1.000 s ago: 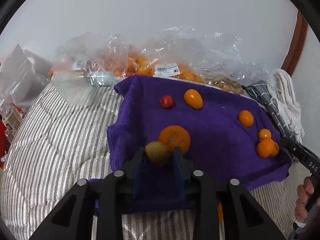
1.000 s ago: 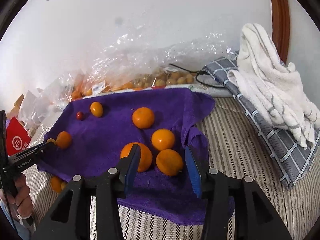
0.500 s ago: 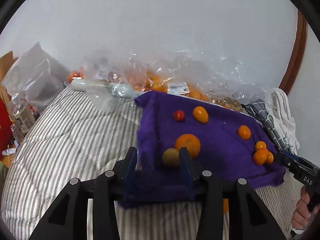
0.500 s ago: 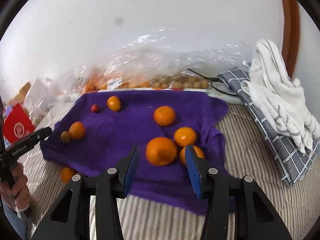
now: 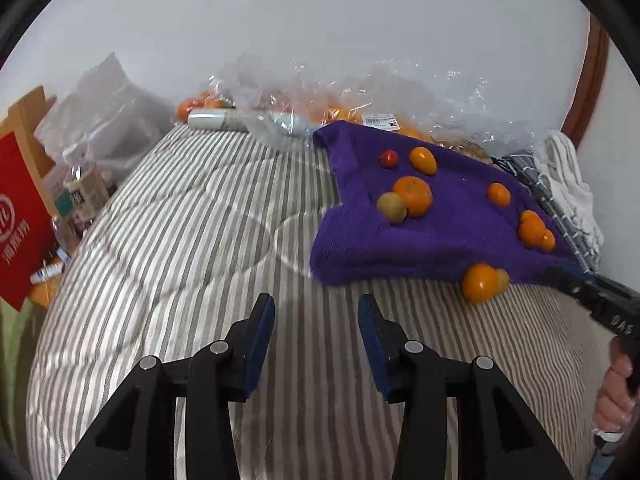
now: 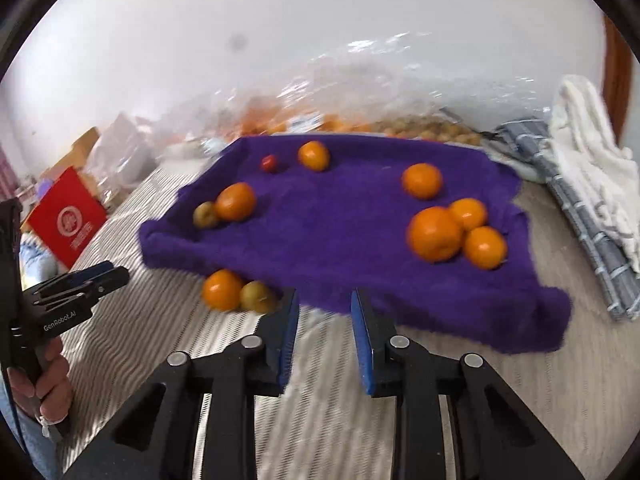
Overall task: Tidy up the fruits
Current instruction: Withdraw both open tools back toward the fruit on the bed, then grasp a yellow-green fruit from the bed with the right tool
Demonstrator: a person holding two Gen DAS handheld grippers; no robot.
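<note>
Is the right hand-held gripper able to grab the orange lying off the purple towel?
Probably yes. The orange lies on the bare striped bedding just ahead-left of the right hand-held gripper; only the greenish fruit touching it crowds the way.

Both wrist cams facing purple cloth [image 5: 440,216]

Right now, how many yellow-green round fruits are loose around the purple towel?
2: one yellow-green fruit on the purple towel beside an orange, another off its front edge. More may be hidden.
</note>
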